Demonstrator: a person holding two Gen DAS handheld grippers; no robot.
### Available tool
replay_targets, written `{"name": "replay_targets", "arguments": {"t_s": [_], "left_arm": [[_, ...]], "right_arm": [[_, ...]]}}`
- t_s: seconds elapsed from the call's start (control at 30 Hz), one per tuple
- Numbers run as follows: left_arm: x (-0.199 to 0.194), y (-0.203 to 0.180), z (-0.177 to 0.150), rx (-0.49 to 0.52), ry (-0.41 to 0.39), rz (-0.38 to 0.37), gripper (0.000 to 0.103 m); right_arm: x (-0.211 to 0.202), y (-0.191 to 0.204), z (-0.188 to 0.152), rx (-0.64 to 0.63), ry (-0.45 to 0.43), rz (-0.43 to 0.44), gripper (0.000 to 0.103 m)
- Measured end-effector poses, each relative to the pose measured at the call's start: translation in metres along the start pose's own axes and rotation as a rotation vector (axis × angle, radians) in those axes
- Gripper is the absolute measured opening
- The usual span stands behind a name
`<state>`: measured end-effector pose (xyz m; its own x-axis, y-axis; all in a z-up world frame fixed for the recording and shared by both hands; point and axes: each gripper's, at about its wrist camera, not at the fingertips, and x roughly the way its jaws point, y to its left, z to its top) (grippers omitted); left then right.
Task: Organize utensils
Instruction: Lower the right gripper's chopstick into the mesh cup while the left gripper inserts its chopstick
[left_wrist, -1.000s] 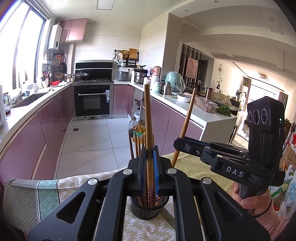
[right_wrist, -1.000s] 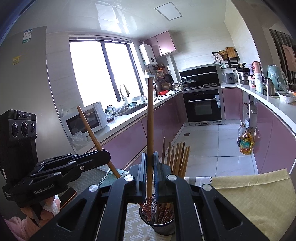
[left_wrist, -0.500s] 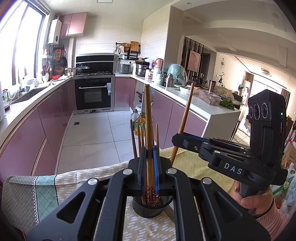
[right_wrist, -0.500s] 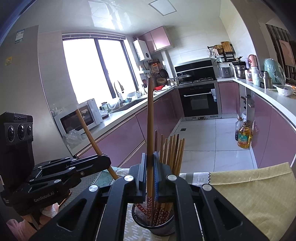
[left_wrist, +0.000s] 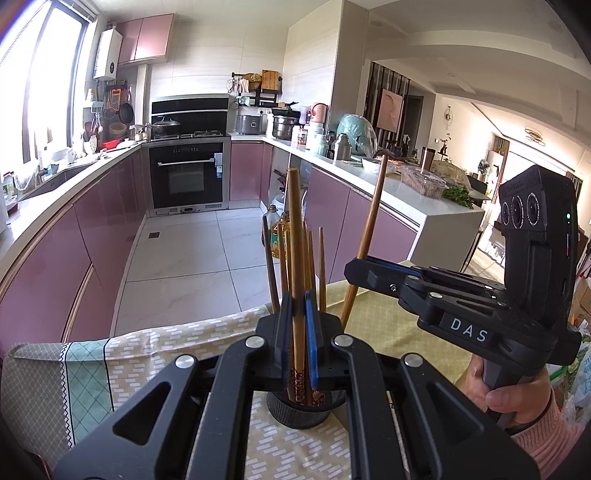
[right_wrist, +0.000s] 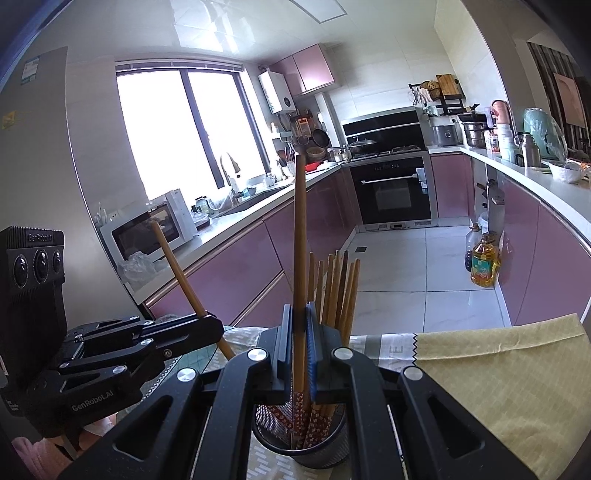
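Note:
A black mesh holder (right_wrist: 301, 448) with several wooden chopsticks (right_wrist: 338, 288) stands on the patterned cloth; it also shows in the left wrist view (left_wrist: 299, 410). My left gripper (left_wrist: 298, 325) is shut on one upright chopstick (left_wrist: 295, 236) whose red patterned end dips into the holder. My right gripper (right_wrist: 298, 332) is shut on another upright chopstick (right_wrist: 300, 236), its lower end inside the holder. Each gripper shows in the other's view, the right gripper (left_wrist: 364, 269) and the left gripper (right_wrist: 207, 328).
The table carries a patterned cloth (left_wrist: 122, 354) and a yellow cloth (right_wrist: 498, 365). Beyond it lie a tiled floor, pink cabinets (left_wrist: 55, 266), an oven (left_wrist: 188, 177) and oil bottles (right_wrist: 484, 262). A microwave (right_wrist: 147, 229) stands on the left counter.
Both grippers have moved down with their chopsticks, whose patterned ends now sit deeper in the holder. The holder appears lower and nearer in both views.

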<state>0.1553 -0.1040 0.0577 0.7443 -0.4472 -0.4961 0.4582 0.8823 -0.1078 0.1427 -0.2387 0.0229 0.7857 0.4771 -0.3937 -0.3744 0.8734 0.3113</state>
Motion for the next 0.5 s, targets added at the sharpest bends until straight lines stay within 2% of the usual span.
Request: {"name": "replay_targets", "arguments": {"t_s": [0.5], "left_arm": [[0.0075,0.0052,-0.0060,-0.001,0.042,-0.009,0.008]], "right_arm": [[0.0110,-0.0010,-0.0075,0.003,0.036,0.002,0.006]]}}
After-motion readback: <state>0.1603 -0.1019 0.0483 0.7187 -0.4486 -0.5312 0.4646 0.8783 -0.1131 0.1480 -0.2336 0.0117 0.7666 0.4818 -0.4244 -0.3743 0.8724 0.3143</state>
